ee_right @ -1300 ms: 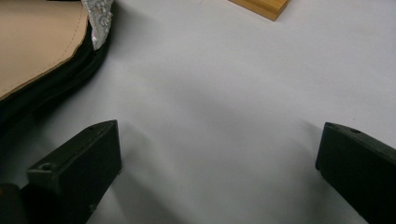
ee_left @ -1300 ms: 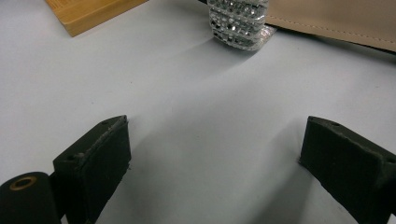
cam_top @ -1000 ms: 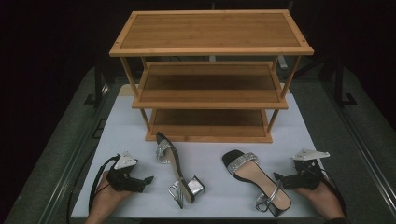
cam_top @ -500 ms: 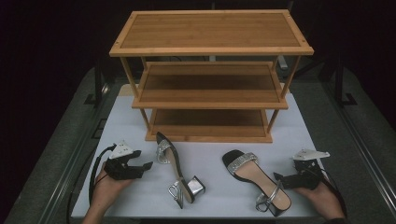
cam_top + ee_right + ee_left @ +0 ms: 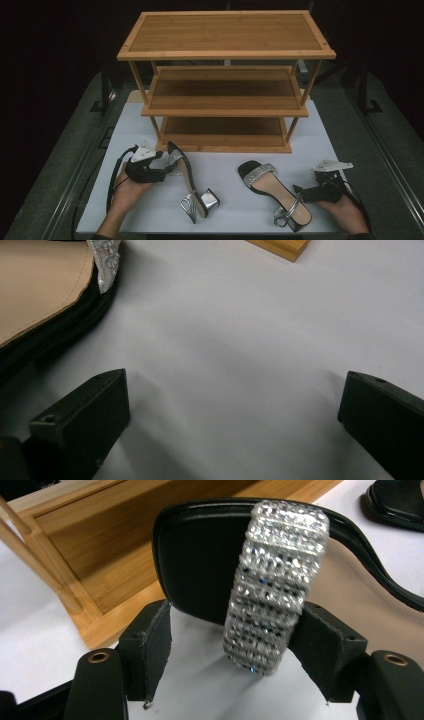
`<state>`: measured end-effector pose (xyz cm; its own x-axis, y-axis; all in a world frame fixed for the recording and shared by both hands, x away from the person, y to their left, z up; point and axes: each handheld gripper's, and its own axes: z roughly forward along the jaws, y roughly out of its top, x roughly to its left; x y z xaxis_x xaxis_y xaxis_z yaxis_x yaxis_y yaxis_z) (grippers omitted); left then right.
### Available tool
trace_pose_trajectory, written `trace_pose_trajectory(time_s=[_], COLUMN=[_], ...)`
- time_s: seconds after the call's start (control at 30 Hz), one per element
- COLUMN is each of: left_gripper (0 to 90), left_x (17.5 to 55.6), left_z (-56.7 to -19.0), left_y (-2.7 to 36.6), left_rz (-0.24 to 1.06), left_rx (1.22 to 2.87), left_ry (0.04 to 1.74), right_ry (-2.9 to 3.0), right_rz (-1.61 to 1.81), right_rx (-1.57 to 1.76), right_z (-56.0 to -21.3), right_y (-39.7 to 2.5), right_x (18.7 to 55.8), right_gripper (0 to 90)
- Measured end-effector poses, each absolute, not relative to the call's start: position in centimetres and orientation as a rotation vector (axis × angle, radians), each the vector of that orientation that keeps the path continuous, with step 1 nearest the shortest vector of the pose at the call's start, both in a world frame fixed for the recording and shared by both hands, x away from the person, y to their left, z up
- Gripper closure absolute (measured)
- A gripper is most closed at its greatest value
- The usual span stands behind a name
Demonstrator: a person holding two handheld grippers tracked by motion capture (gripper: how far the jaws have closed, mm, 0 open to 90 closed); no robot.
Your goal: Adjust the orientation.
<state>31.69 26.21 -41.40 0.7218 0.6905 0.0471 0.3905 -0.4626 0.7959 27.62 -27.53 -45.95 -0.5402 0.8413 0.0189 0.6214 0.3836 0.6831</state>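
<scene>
Two black sandals with rhinestone straps lie on the white mat. The left sandal point(image 5: 187, 177) rests on its side, with its silver block heel toward the near edge. My left gripper point(image 5: 167, 168) is open around its toe. In the left gripper view, the rhinestone strap point(image 5: 272, 590) sits between the jaws of the left gripper point(image 5: 235, 650), close against the right pad point(image 5: 325, 650) and apart from the left one. The right sandal point(image 5: 272, 187) stands on its sole. My right gripper point(image 5: 298, 191) is open just right of it, and the right gripper point(image 5: 235, 405) holds nothing, with the sandal's edge point(image 5: 40, 295) at upper left.
A three-tier wooden rack point(image 5: 225, 50) stands at the back of the white mat point(image 5: 225, 167), all tiers bare. Its bottom tier point(image 5: 85, 545) lies just beyond the left sandal's toe. One corner of the rack point(image 5: 282, 246) shows ahead of the right gripper. Dark table surface surrounds the mat.
My left gripper has moved forward and to the right, and its open jaws now straddle the left sandal's toe strap. The right gripper and right sandal have stayed put.
</scene>
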Motion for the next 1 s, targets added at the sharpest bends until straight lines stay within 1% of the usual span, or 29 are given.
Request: trace_pose_trajectory(time_s=[0.07,0.1,0.23,0.37,0.53,1.0], left_gripper=[33.6,35.8,49.6,60.7,63.3,64.0], left_x=[31.9,31.9,31.6,31.5,31.7,35.1], left_z=[-41.4,-41.3,-41.0,-40.9,-40.6,-41.3], left_y=[26.0,25.9,25.2,24.5,23.9,21.3], left_rz=[0.463,0.462,0.486,0.513,0.546,0.427], left_rx=[2.108,2.105,2.116,2.132,2.154,2.109], left_ry=[0.804,0.793,0.74,0.696,0.68,0.738], right_ry=[2.316,2.316,2.316,2.315,2.316,2.317], right_rz=[0.929,0.929,0.929,0.929,0.928,0.928], right_rx=[1.278,1.277,1.276,1.275,1.275,1.276], right_z=[-45.9,-45.9,-45.9,-46.0,-45.9,-45.9], right_y=[-27.5,-27.5,-27.5,-27.5,-27.5,-27.5], right_x=[27.6,27.6,27.6,27.6,27.6,27.6], right_gripper=[0.0,0.0,0.0,0.0,0.0,0.0])
